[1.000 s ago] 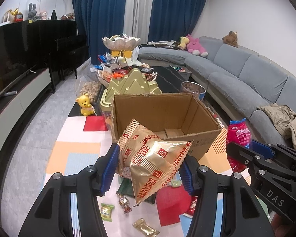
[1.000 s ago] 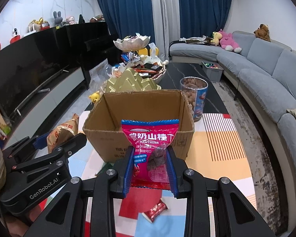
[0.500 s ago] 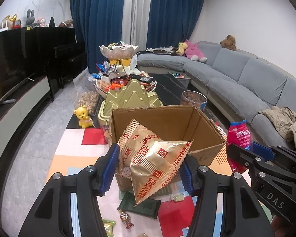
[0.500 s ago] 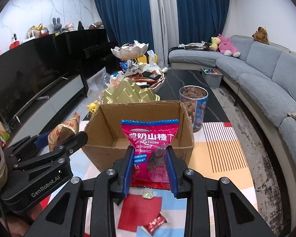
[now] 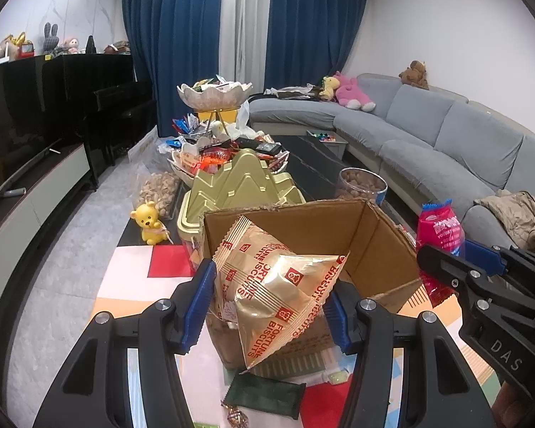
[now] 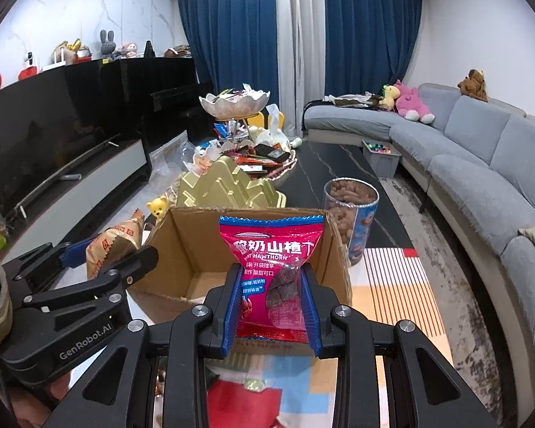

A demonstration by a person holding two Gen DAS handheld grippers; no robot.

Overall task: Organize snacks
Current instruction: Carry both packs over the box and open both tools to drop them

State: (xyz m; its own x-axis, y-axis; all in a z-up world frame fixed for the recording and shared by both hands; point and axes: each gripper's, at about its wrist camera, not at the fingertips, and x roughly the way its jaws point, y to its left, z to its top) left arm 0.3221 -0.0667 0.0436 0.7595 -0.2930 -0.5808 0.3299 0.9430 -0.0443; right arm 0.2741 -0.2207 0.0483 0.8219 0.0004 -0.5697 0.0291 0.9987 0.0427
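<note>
Two packets are up in the air, one per tool. The left gripper [image 5: 267, 303] clamps a gold bag [image 5: 274, 292] reading "FORTUNE BISCUITS"; the right gripper [image 6: 271, 303] pinches a pink pouch [image 6: 271, 260] marked "HAWTHORN". Both hang at the near edge of one open cardboard box [image 6: 196, 246].

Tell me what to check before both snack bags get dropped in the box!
1. Left tongs pinch the gold biscuit bag: ok.
2. Right tongs pinch the pink hawthorn bag: ok.
3. Cardboard box is open on top: ok.
4. Room inside the box: ok, the bottom that shows looks bare.
5. Bags are right over the opening: cannot tell, both seem near the front edge.
6. The two tongs won't bump each other: ok, they sit side by side with a gap.
</note>
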